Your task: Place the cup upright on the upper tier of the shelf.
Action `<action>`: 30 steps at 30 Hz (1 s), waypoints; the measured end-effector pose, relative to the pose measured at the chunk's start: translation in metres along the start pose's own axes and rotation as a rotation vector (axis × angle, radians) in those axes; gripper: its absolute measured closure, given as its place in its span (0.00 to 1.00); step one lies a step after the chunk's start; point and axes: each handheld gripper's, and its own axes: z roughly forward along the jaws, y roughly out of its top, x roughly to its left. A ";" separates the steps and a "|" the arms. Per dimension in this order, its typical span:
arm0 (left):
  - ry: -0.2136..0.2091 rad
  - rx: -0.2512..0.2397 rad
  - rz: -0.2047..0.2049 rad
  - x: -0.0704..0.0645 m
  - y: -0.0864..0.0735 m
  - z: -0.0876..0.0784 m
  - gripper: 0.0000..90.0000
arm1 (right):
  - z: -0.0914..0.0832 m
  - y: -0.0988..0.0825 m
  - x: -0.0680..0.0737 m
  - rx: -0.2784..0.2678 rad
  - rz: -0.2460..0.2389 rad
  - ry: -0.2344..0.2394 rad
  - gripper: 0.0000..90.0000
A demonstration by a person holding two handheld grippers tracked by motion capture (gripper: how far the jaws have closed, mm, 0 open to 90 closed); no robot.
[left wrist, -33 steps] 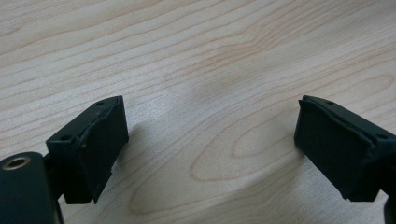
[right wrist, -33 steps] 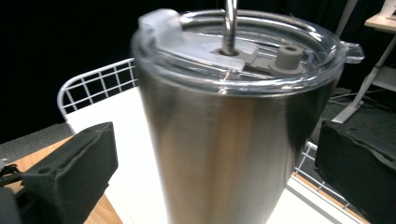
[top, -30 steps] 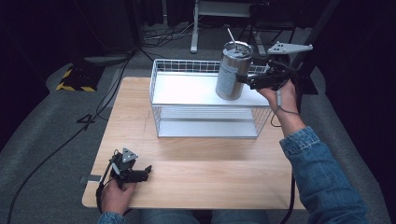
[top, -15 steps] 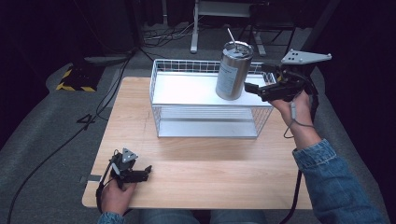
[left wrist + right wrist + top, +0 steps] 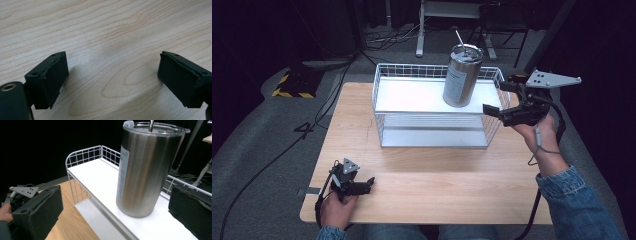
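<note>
Just one tumbler (image 5: 463, 76), two open grippers.

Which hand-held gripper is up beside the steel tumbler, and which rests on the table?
The right hand-held gripper is raised beside the steel tumbler on the wire rack's top shelf, jaws open. The left hand-held gripper sits low on the wooden table.

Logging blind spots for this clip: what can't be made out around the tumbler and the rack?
- Label text on the steel tumbler: too small, seen edge-on in the right gripper view.
- Tumbler's straw: cut off by the top edge there.
- Lower tier of the wire rack: partly hidden under its white shelf in the high view.
</note>
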 end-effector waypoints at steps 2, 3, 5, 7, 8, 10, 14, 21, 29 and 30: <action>0.001 -0.001 -0.001 0.000 0.000 0.000 0.11 | -0.004 -0.005 0.001 0.002 -0.003 -0.004 0.00; 0.001 -0.001 -0.001 0.000 0.000 0.000 0.11 | -0.005 -0.007 0.002 0.006 -0.001 -0.005 0.00; 0.001 -0.001 -0.001 0.000 0.000 0.000 0.11 | -0.007 -0.010 0.002 0.011 -0.004 -0.002 0.00; 0.001 -0.001 -0.001 0.000 0.000 0.000 0.11 | -0.010 -0.015 0.004 0.018 0.001 -0.002 0.00; 0.001 -0.001 -0.001 0.000 0.000 0.000 0.11 | -0.012 -0.017 0.004 0.020 0.001 -0.001 0.00; 0.001 0.000 0.000 0.000 0.000 0.000 0.11 | -0.014 -0.022 0.005 0.030 0.000 0.000 0.00; 0.001 0.000 -0.002 0.000 0.000 0.000 0.11 | -0.015 -0.033 0.006 0.063 -0.001 0.004 0.01; 0.001 0.000 -0.002 0.000 0.000 0.000 0.11 | -0.017 -0.053 0.009 0.091 0.010 -0.001 0.01; 0.001 0.000 -0.002 0.000 0.000 0.000 0.11 | -0.019 -0.078 0.011 0.113 0.037 -0.013 0.01; 0.001 0.000 0.000 0.000 0.000 0.000 0.11 | -0.019 -0.085 0.011 0.123 0.043 -0.020 0.01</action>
